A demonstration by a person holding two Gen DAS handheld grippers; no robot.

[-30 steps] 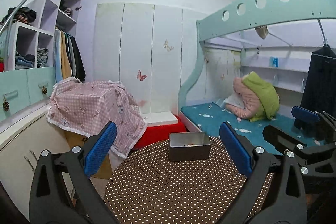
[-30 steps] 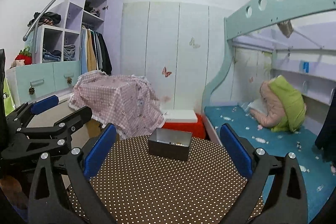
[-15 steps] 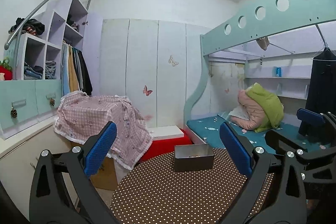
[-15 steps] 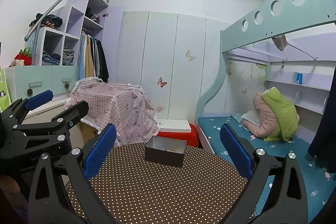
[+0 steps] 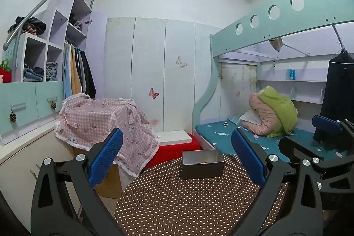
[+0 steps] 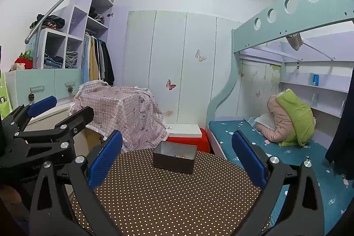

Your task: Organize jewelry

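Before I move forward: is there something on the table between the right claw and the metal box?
Nothing visible. From the open right claw to the box there is only bare dotted tablecloth. The left claw is off to the side, outside that path.

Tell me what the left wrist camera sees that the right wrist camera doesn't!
Only the left wrist view shows the right gripper from the side, and a dark coat hanging whole by the bed. Only the right wrist view shows the left gripper from the side. Both show the open metal box with small bits inside on the dotted table, the pink cloth and the bed.
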